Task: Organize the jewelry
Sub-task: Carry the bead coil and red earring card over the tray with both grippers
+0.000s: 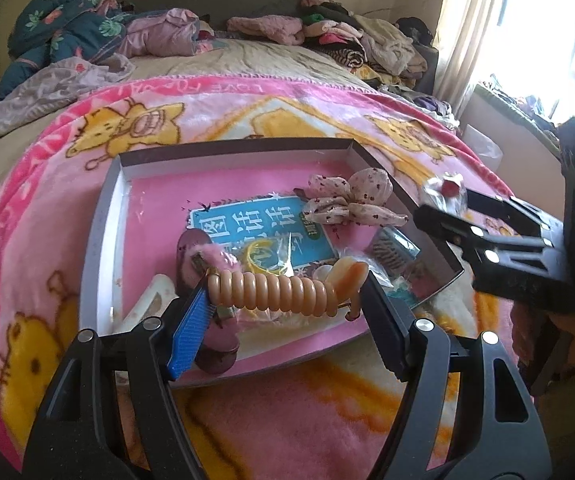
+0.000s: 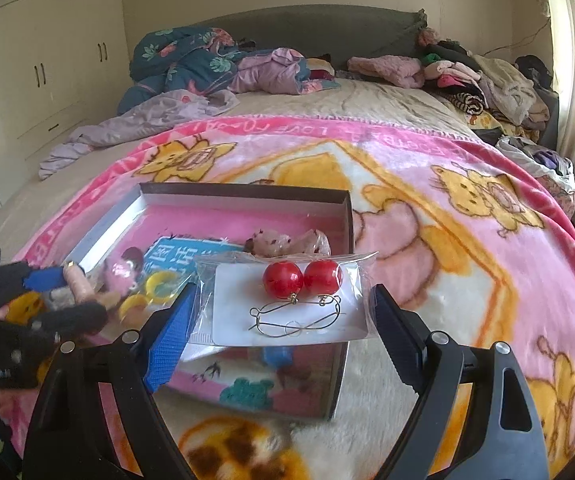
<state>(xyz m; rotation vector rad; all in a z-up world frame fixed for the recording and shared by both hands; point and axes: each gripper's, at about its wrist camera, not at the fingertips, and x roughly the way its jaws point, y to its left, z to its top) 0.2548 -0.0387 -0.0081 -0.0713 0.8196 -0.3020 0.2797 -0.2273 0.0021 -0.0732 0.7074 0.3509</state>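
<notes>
Both hands are loaded right now: the left gripper [image 1: 287,300] is clamped on a tan coil hair tie [image 1: 275,292] stretched between its pads, and the right gripper [image 2: 283,320] pinches a bagged card with 2 red ball earrings [image 2: 302,278]. Neither is dropped in yet. Just beyond both sits the open box [image 1: 223,148], already holding a floral scrunchie [image 1: 347,200] and yellow rings [image 2: 155,284], so I'd guess we're midway. Past that, just the pink blanket [image 2: 467,240] and clothes piles [image 2: 487,80].

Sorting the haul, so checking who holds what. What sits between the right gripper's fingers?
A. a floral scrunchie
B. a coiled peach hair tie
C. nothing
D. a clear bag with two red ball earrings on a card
D: in the right wrist view the right gripper spans the clear earring bag, its red balls on a white card.
</notes>
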